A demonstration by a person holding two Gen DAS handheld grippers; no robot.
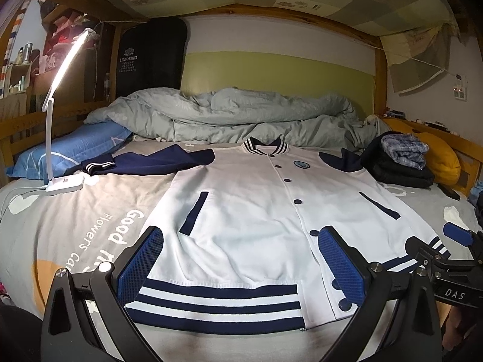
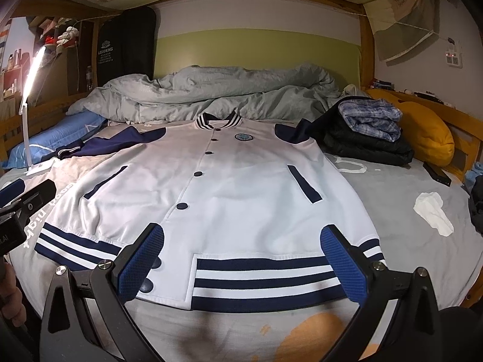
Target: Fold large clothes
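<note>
Varsity jacket (image 1: 241,211) lies flat, front up, buttoned, on the grey printed bedsheet (image 1: 75,211), collar (image 1: 265,147) at 12 o'clock, striped hem (image 1: 217,304) at 6 o'clock nearest the cameras. White body, navy sleeves, 2 navy pocket welts, round chest badge (image 1: 299,164). Left sleeve (image 1: 151,163) spread out toward 10 o'clock; right sleeve partly hidden by the folded clothes pile (image 2: 365,132) at 2 o'clock.

Left gripper (image 1: 241,268): jaws wide apart, hovering over the hem's left half, holding nothing. Right gripper (image 2: 243,267): jaws wide apart over the hem's right half, also empty. Contact with fabric: can't tell.

Around it: lit desk lamp (image 1: 60,114) at 9 o'clock, blue pillow (image 1: 72,150) behind it, crumpled grey-green duvet (image 1: 229,114) at 12 o'clock, yellow cushion (image 2: 428,132) beside the pile.
</note>
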